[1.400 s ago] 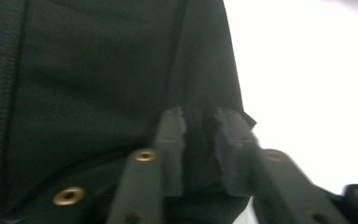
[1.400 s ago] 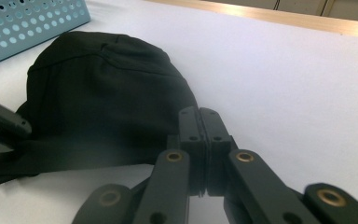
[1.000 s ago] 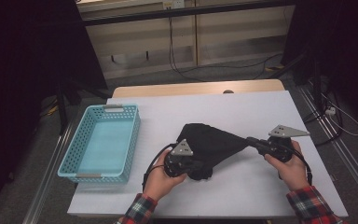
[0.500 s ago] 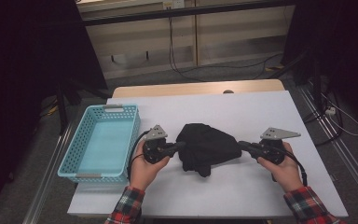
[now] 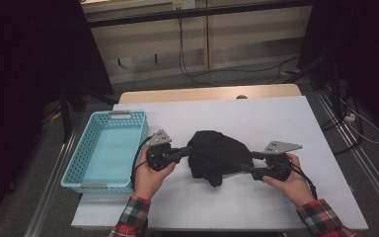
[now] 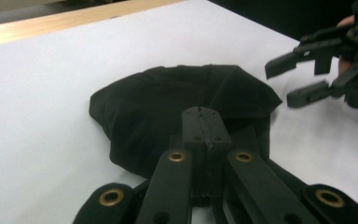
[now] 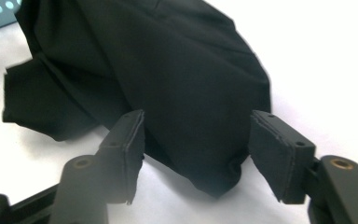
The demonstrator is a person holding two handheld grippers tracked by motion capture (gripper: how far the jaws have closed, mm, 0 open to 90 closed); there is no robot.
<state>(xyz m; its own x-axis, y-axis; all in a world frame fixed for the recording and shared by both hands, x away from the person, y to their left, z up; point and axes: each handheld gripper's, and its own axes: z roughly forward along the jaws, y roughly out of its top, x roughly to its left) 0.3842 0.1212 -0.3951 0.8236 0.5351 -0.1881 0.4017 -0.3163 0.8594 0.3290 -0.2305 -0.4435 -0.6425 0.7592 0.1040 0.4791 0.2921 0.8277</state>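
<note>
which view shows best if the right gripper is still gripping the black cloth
The right gripper view: its fingers stand apart, having just opened, off the black cloth. The left gripper view shows the right gripper open beside the cloth. The high view shows it too small to judge.

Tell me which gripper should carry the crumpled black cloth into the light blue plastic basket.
Left, probably. The left gripper is shut at the crumpled black cloth's edge and sits beside the light blue plastic basket. The right gripper has just been opening, its pads off the cloth.
</note>
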